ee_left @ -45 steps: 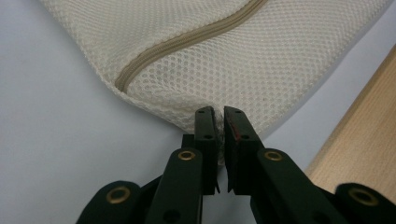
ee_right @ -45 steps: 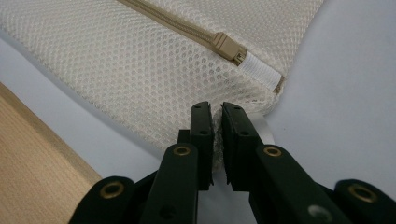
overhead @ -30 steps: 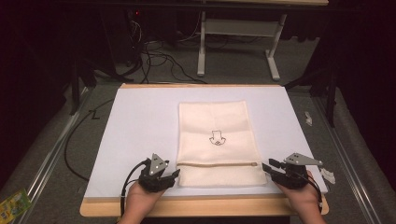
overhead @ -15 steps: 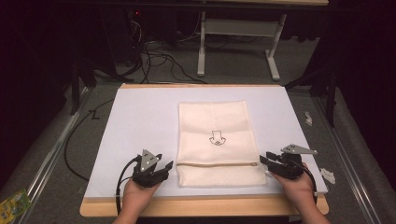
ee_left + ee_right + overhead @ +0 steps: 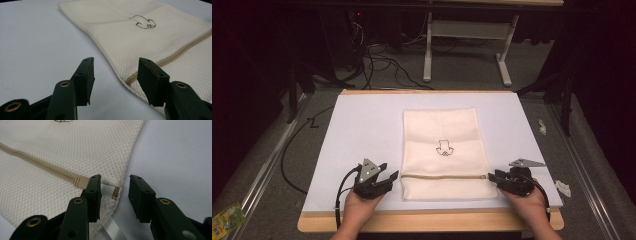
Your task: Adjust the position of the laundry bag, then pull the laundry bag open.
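Observation:
A cream mesh bag [image 5: 442,145] with a small embroidered mark lies flat on the white mat [image 5: 357,130], its zipper [image 5: 444,176] running across near my side. My left gripper [image 5: 391,178] sits low at the bag's left edge, jaws apart after closing a little. In the left gripper view the zipper's end [image 5: 130,79] lies just beyond the left gripper [image 5: 116,65], untouched. My right gripper [image 5: 491,178] is at the bag's right edge, its jaws closing in. In the right gripper view the zipper's end tab [image 5: 115,192] lies between the pads of the right gripper [image 5: 115,182], and they are not pressing it.
The mat covers a wooden tabletop [image 5: 427,221] whose front edge is close under both hands. White scraps lie at the right, one [image 5: 563,188] by the mat's corner, another [image 5: 542,126] farther back. A green packet [image 5: 224,218] lies on the floor at lower left.
Both hands have stayed at the zipper's two ends with only slight shifts toward the bag. The bag has not moved.

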A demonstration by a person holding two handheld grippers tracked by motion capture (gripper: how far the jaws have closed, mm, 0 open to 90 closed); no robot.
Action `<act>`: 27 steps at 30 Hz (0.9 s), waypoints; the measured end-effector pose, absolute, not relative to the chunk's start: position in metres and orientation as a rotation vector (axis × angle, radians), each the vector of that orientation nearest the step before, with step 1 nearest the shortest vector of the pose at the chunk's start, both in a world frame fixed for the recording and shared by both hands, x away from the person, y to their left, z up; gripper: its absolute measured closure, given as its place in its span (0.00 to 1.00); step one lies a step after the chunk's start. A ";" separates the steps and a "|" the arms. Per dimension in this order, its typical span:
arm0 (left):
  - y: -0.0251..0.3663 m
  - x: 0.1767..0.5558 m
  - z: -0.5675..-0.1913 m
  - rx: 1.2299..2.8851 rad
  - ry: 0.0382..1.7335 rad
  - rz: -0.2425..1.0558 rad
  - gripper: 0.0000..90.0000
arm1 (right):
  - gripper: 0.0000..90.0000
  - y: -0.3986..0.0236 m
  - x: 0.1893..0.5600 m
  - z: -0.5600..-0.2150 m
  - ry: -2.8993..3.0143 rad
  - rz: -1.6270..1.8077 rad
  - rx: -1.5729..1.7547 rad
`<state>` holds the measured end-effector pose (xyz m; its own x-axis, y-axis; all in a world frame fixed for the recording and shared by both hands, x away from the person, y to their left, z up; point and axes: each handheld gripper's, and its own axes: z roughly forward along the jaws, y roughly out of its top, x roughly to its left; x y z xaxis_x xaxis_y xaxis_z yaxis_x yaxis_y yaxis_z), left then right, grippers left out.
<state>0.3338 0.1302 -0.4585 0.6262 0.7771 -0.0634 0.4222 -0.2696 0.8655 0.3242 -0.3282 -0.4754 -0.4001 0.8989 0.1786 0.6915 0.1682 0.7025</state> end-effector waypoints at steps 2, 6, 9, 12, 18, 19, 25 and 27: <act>0.129 0.334 -0.458 1.910 0.945 0.482 0.53 | 0.78 -0.325 0.324 -0.475 2.178 1.045 1.513; 0.127 0.333 -0.456 1.918 0.931 0.482 0.53 | 0.86 -0.320 0.323 -0.474 2.207 1.001 1.462; 0.124 0.330 -0.455 1.927 0.914 0.492 0.53 | 0.93 -0.317 0.322 -0.473 2.217 0.990 1.431; 0.121 0.330 -0.453 1.962 0.919 0.466 0.52 | 0.94 -0.316 0.320 -0.470 2.209 0.994 1.421; 0.113 0.327 -0.449 1.926 0.897 0.440 0.45 | 0.94 -0.318 0.314 -0.456 2.172 1.077 1.369; 0.111 0.326 -0.448 1.920 0.892 0.433 0.45 | 0.94 -0.318 0.313 -0.455 2.168 1.086 1.366; 0.095 0.329 -0.445 1.939 0.846 0.401 0.44 | 0.94 -0.317 0.311 -0.448 2.147 1.104 1.309; 0.089 0.332 -0.445 1.926 0.844 0.382 0.44 | 0.94 -0.316 0.310 -0.446 2.136 1.108 1.312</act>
